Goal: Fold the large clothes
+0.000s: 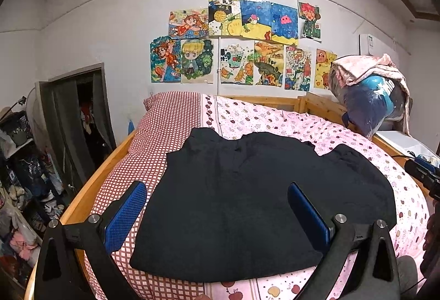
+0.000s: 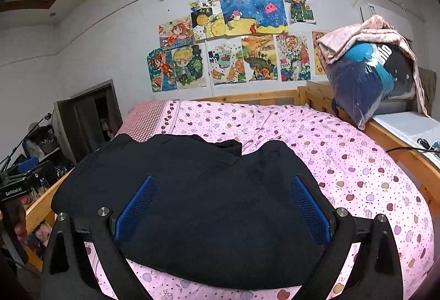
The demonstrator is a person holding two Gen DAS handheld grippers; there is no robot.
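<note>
Two tools hovered above a dark garment (image 1: pixel 247 195) that lay spread on the bed (image 1: pixel 275 118), and neither had taken hold of the cloth. The left tool (image 1: pixel 217 206) had its blue-padded fingers (image 1: pixel 125 214) set wide apart, with nothing between them but the view down to the fabric; the right tool (image 2: pixel 222 206) stood likewise parted and empty. The garment sat just ahead of and below both tools, its near hem running under their tips and its far edge, where collar or sleeve bumps seemed to rise, pointing away toward the wall of drawings (image 1: pixel 236 44). Seen from the left tool, the cloth reached from the checked part of the bedcover (image 1: pixel 154 146) across to the pink spotted part; from the right tool, it filled the space between the fingers and spilled off to that tool's left. It appeared partly gathered already, so the step in hand looked like an early or middle fold, though how many folds had been made could not be told. The next move would probably call for each tool to drop to an edge or corner, close on a single layer, and carry it across evenly.
</note>
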